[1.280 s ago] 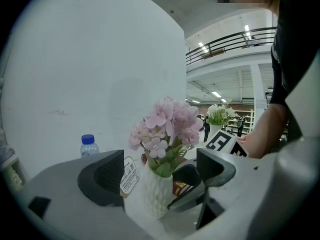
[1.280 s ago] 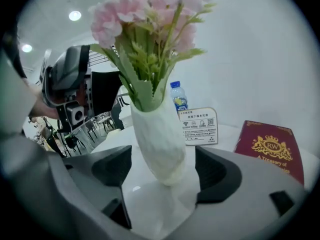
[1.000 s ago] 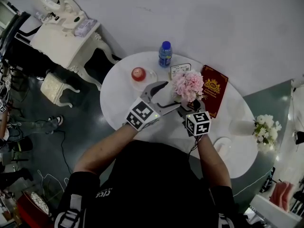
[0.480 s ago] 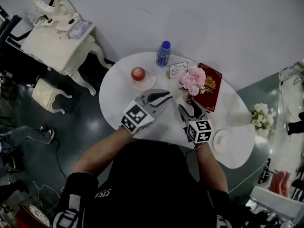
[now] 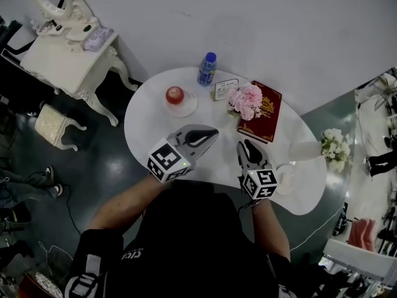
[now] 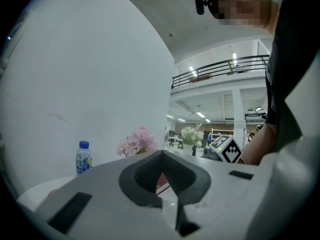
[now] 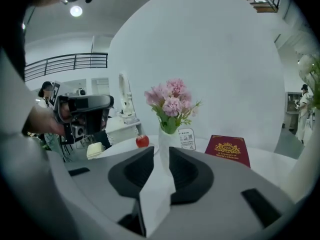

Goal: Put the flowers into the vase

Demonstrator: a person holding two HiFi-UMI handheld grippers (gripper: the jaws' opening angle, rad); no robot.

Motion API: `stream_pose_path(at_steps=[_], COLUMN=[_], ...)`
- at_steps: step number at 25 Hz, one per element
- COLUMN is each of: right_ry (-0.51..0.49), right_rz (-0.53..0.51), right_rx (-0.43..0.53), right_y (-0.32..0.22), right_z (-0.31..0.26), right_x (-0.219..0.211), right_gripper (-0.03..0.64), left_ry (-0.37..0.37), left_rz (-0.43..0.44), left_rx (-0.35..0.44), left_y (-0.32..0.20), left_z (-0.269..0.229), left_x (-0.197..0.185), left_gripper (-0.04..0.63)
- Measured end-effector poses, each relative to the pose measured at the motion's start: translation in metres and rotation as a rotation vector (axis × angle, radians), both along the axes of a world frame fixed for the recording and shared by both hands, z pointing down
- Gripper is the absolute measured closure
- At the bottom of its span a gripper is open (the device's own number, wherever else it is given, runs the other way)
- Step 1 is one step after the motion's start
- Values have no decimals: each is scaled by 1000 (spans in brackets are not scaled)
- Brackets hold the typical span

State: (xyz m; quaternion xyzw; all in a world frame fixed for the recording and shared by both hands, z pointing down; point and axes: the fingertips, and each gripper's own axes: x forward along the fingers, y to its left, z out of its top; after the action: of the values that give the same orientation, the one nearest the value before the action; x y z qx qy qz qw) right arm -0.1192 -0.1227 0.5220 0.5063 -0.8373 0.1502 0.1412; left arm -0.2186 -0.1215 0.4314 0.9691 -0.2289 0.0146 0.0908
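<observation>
Closing just now, empty right claw (image 5: 246, 144) stands slightly apart; left claw (image 5: 214, 132) pressed together

Studio hall: mezzanine railing (image 6: 220, 67), white backdrop (image 5: 260, 23).

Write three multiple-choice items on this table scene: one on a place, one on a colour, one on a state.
1. The apple sits: A on the red book; B on a small plate; C on the bare table.
2. The bottle has a cap that is: A blue; B green; C yellow.
3. The pink flowers are: A lying on the table; B stuck in the bottle; C standing in the white vase.
Key: 1 B, the plate's rim shows round the apple; 2 A, the head view shows it blue; 3 C, the right gripper view shows the stems rising from the vase.
</observation>
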Motion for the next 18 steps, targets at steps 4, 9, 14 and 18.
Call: stream_pose_path(at_steps=[4,9,14,18], right_ry=[-69,-146,-186,-217], right_rz=[-37,-106,-178,-184], right_rx=[65,134,136,162], right_y=[17,43,69,81], right_z=[-30,-66,-82,-103], right_x=[6,22,32,39], right_gripper=[535,567,575,578], left_ry=[-46,-17,14,-54], left_rz=[-4,-56,-110,-97], left_rx=[3,-30,-6,18], left_y=[10,27,47,60], left_z=[4,-3,-28,-25], left_x=[16,41,66,77], left_gripper=[583,583,584,584])
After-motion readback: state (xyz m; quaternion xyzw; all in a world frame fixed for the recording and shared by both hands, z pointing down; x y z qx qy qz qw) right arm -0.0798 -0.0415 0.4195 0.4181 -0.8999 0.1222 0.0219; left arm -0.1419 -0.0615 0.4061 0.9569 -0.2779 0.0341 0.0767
